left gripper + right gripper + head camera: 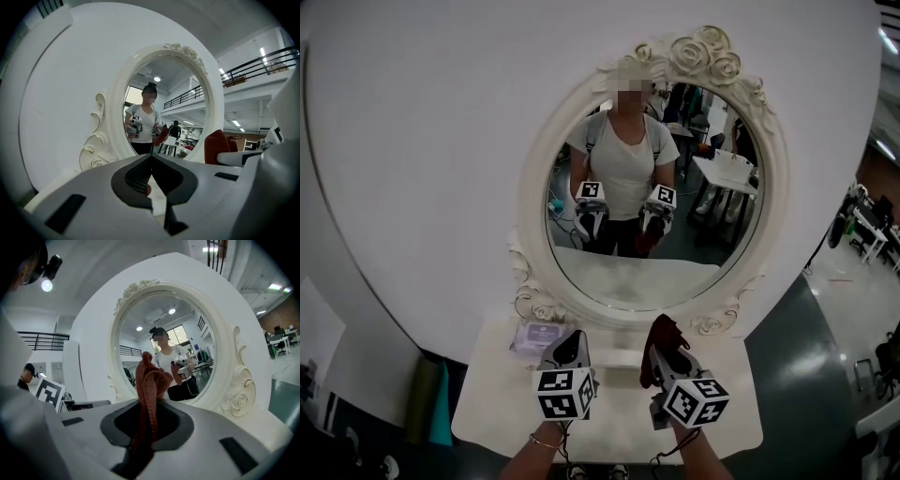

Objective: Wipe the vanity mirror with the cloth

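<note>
An oval vanity mirror in a white carved frame with roses on top stands upright on a small white table. My right gripper is shut on a dark red cloth, held just below the mirror's lower rim. In the right gripper view the cloth sticks up between the jaws in front of the mirror. My left gripper hangs beside it to the left, shut with nothing in it. The left gripper view shows the mirror ahead and the red cloth at the right.
A small pale lilac packet lies on the table left of the mirror's base. A large round white panel stands behind the mirror. The dark floor drops off past the table's right edge. A green object leans by the table's left side.
</note>
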